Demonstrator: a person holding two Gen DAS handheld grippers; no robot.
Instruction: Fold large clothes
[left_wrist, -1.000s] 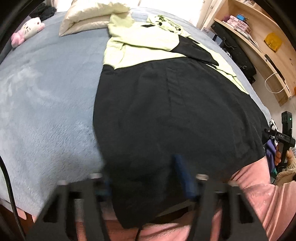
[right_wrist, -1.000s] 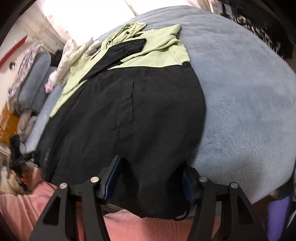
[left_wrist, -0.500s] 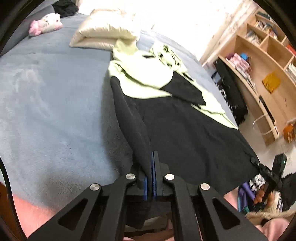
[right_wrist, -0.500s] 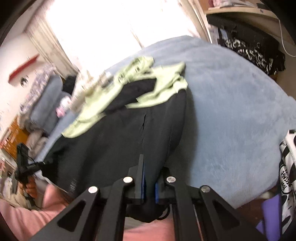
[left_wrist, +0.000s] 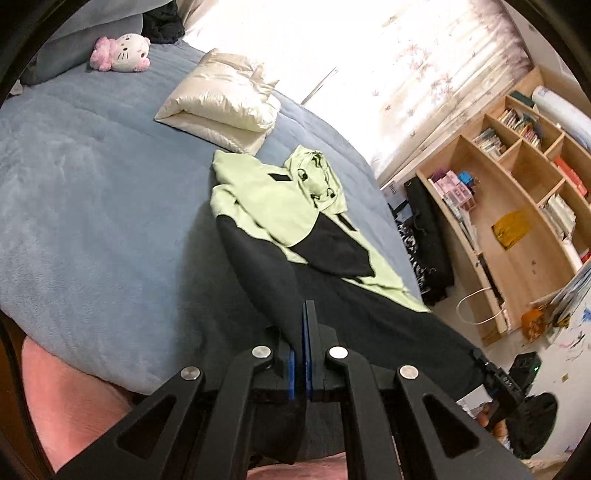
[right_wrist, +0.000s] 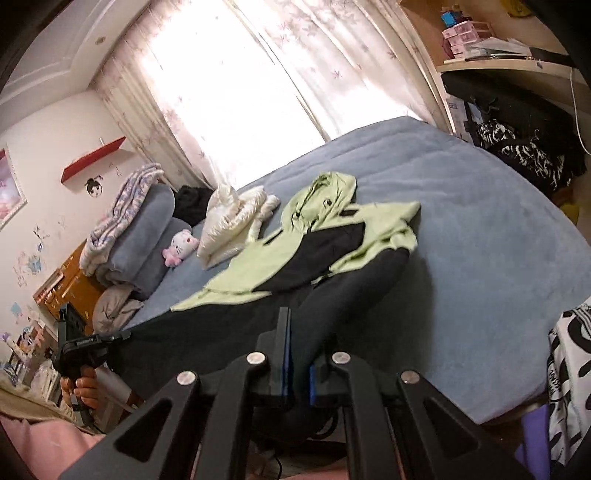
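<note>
A large black and light-green hooded jacket (left_wrist: 280, 218) (right_wrist: 325, 243) lies on the blue bed, hood toward the window, sleeves folded across the chest. My left gripper (left_wrist: 303, 314) is shut on the black hem at one bottom corner, which rises off the bed as a taut ridge. My right gripper (right_wrist: 295, 332) is shut on the opposite bottom corner of the hem, also lifted. The black hem stretches between the two grippers. Each wrist view shows the other gripper (left_wrist: 506, 384) (right_wrist: 85, 347) at the picture's edge, held in a hand.
A folded cream puffer jacket (left_wrist: 221, 107) lies beyond the hood. A pink plush cat (left_wrist: 122, 53) sits by grey pillows (right_wrist: 147, 236). Wooden shelves (left_wrist: 517, 192) and black bags (right_wrist: 517, 144) stand past the bed (left_wrist: 81, 206). A pink-clad leg is at the bottom.
Both grippers closed on the jacket's bottom hem corners and rose, lifting the black hem off the bed; the views now tilt up toward the window.
</note>
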